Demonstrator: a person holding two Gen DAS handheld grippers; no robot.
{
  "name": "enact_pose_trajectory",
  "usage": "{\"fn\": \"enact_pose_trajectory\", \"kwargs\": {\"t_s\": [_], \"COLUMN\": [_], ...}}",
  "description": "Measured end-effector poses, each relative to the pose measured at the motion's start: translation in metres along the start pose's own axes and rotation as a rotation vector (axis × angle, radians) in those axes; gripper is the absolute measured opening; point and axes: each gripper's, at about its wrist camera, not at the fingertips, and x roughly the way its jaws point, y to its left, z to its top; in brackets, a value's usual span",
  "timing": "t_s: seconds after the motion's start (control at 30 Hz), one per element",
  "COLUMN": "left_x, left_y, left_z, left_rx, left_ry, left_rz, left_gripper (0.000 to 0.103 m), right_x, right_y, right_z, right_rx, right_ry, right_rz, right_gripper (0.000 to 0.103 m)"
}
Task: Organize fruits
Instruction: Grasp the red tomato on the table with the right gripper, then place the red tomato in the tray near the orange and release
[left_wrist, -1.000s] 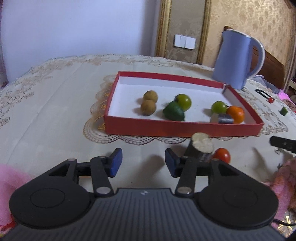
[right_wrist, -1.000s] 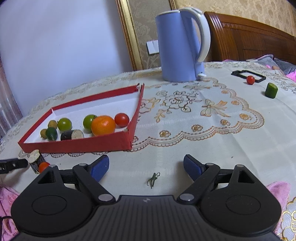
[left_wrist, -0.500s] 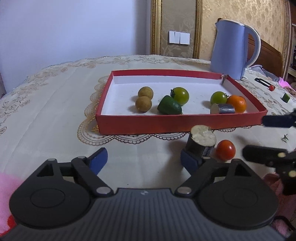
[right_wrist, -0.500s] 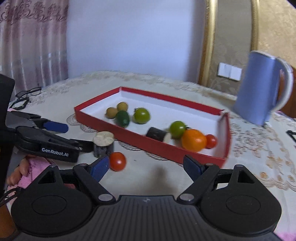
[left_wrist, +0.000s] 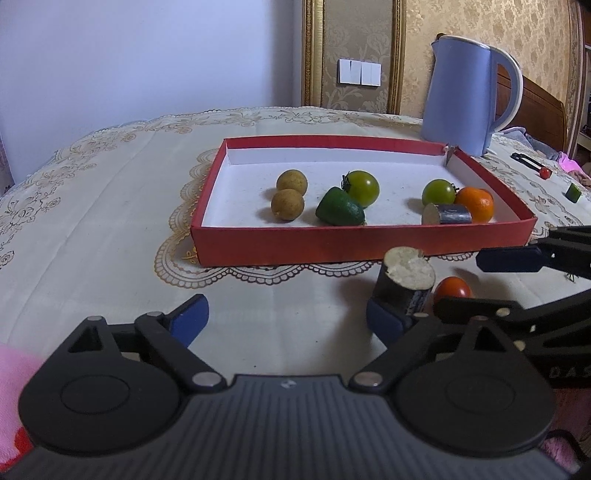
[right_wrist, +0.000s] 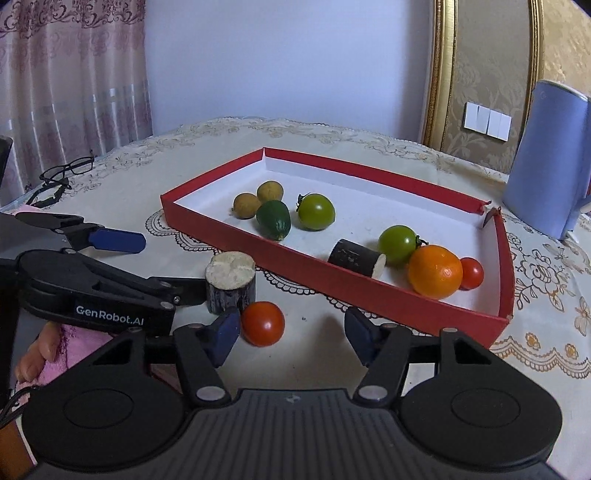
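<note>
Flanking red tomato, right hand-held gripper wide open, empty

A tray sat on the table, with a kettle beyond its corner at two o'clock. In the tray lay two longans at the left, a cucumber piece and a tomato mid-tray, and at the right another tomato, an orange and a log piece. Before the tray at five o'clock stood a stump, a small tomato just beside it. Glasses lay at ten o'clock in the right wrist view.
</note>
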Motion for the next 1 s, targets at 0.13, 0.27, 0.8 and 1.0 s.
{"fn": "enact_pose_trajectory", "kwargs": {"t_s": [0.13,0.27,0.8,1.0], "left_x": [0.0,0.0,0.001,0.001], "left_y": [0.0,0.0,0.001,0.001], "left_z": [0.0,0.0,0.0,0.0], "left_rx": [0.001,0.001,0.0,-0.001], "left_ry": [0.0,0.001,0.012,0.012], "left_rz": [0.001,0.0,-0.008,-0.008], "left_gripper": [0.092,0.093,0.1,0.1], "right_x": [0.004,0.006,-0.015,-0.039], "right_y": [0.0,0.002,0.009,-0.011], "right_z": [-0.001,-0.003,-0.013,-0.004], "right_rx": [0.008,0.008,-0.001,0.021], "right_ry": [0.014,0.012,-0.044,-0.129], "right_rz": [0.015,0.023,-0.025,-0.085], "right_gripper": [0.052,0.05,0.025,0.025]}}
